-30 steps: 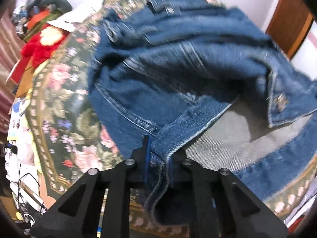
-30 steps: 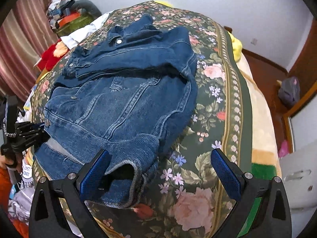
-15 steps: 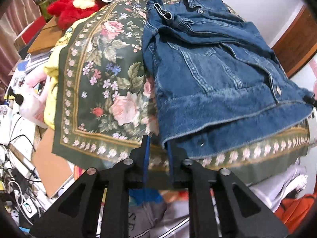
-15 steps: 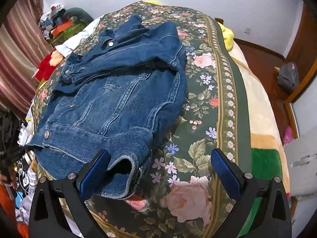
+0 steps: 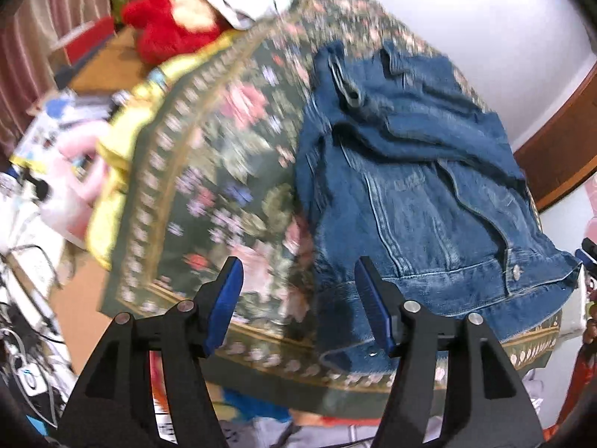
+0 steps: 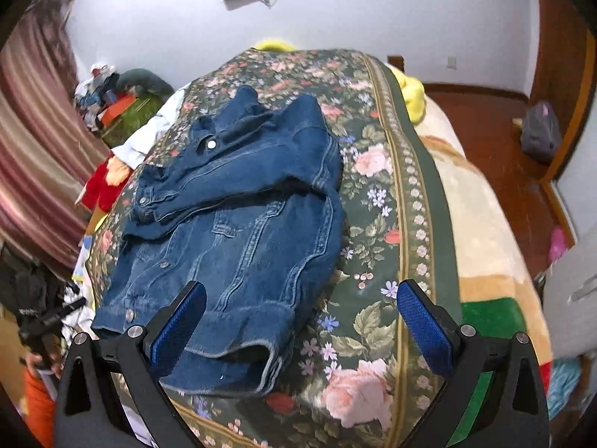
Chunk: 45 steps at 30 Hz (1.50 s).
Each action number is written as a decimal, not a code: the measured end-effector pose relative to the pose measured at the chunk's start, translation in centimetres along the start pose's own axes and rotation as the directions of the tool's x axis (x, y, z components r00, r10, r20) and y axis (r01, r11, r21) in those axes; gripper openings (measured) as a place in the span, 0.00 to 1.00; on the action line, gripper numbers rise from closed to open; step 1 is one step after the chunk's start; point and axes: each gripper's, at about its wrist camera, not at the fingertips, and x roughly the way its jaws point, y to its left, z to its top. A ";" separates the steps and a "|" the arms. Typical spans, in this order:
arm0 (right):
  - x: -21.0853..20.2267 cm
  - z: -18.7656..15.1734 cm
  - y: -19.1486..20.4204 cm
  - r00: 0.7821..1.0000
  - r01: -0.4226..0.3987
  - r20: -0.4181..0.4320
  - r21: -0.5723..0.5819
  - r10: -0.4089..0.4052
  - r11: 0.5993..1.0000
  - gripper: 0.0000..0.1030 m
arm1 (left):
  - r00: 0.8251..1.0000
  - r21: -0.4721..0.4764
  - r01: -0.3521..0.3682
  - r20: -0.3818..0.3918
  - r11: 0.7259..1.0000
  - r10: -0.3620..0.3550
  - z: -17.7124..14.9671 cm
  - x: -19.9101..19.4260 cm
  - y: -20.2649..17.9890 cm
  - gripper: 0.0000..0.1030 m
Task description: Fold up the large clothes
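— Where is the denim jacket [image 6: 238, 231] lying?
— On the floral bedspread [image 6: 377, 224], buttoned front up, one sleeve folded across the chest. Its hem reaches the near edge of the bedspread, and a cuff hangs open toward the near corner.
— What is the left gripper [image 5: 298, 302] doing?
— Its jaws have just been opening and now stand apart with nothing pinched. The hem corner of the jacket lies beside the right blue pad, though the blur keeps me from telling whether they touch.
— And the right gripper [image 6: 300, 324]?
— Spread wide and released, poised over the near edge; the jacket's cuff sits by its left pad, ungripped.
— Anything else around?
— A red plush toy [image 5: 168, 26] past the far left edge.
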 end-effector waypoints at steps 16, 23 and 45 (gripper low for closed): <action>7.2 -1.4 0.3 0.957 -0.207 -0.182 0.121 0.227 0.971 0.35 | 0.945 -0.244 0.212 -0.196 0.946 -0.263 -2.3 6.6 1.8 0.31; 6.1 0.1 2.5 0.968 -0.214 -0.125 0.048 0.218 0.976 0.19 | 0.966 -0.190 0.221 -0.092 0.957 -0.241 -0.1 3.1 0.2 0.21; 11.1 20.9 4.9 0.979 -0.122 0.170 0.027 0.116 0.992 0.14 | 0.950 -0.089 0.076 0.309 0.993 -0.045 24.1 1.3 -6.2 0.18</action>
